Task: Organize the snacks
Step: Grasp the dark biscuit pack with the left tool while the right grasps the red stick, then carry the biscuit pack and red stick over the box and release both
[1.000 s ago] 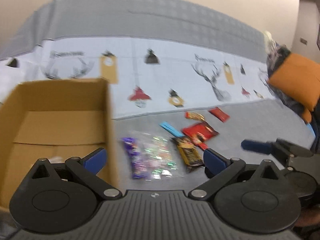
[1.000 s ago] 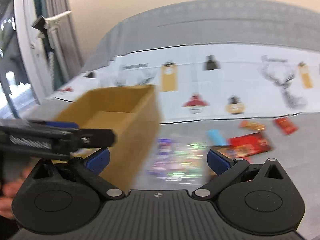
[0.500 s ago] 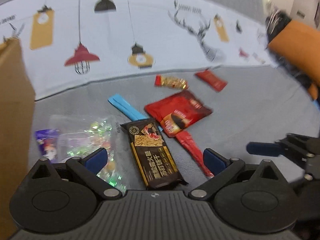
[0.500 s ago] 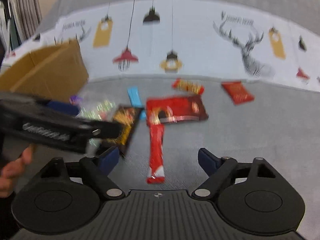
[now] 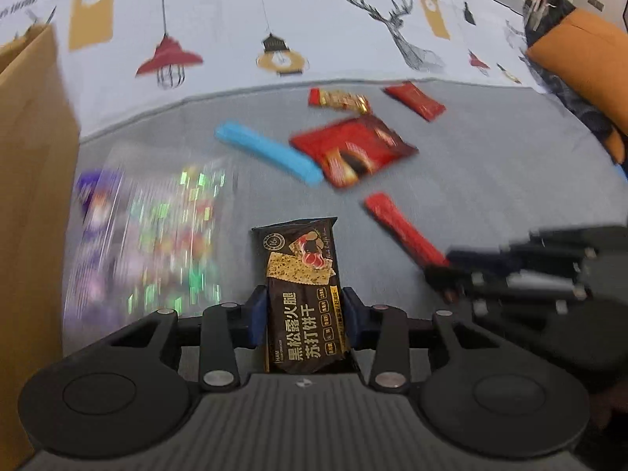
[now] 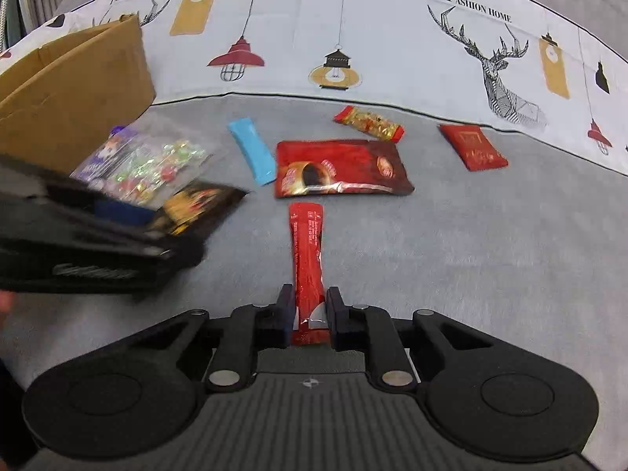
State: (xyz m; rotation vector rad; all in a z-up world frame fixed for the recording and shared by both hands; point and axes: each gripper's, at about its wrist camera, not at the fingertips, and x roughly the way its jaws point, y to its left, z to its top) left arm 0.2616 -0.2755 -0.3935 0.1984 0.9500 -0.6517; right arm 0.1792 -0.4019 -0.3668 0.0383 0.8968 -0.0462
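The printed cloth [image 6: 392,51] reads "FASHION HOME"; the black cracker packet [image 5: 304,298] reads "黑松露火腿苏打饼干".

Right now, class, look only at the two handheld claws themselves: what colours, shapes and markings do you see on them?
The left claw and the right claw share one build: matte black bodies, a ribbed grey centre panel with a small emblem, two round black discs either side, and angular black linkage arms with silver pivot pins. The left claw's fingers carry blue pads. Seen side-on, the left claw's body shows faint, blurred lettering. No cables show.
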